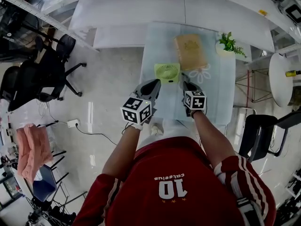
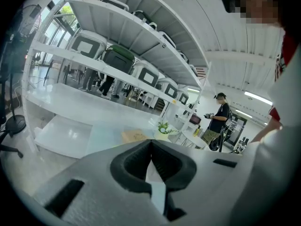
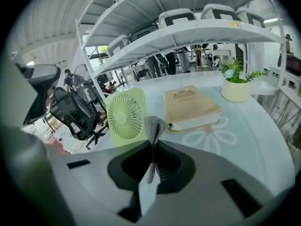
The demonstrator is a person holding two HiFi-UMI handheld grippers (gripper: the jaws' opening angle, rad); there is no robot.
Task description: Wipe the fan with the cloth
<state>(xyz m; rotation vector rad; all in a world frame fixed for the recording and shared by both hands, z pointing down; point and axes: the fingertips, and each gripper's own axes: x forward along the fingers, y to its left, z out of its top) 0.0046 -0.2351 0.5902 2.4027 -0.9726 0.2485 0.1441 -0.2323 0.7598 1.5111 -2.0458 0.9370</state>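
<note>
Right tongs point(image 3: 151, 150) are clamped on the grey cloth point(image 3: 154, 126), just short of the green fan point(image 3: 125, 116), which stands upright near the desk point(image 1: 221, 95) front edge. Left tongs point(image 2: 150, 145) are closed on nothing, near the fan's left side.

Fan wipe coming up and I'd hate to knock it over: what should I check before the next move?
1. Cloth gripped by right gripper: ok, jaws shut on it.
2. Fan upright on table, grille toward the cloth: ok.
3. Path from cloth to fan unobstructed: ok.
4. Left gripper free to steady the fan: ok, jaws together, empty.
5. Book apart from fan: ok.
6. Fan switched off: cannot tell.
</note>
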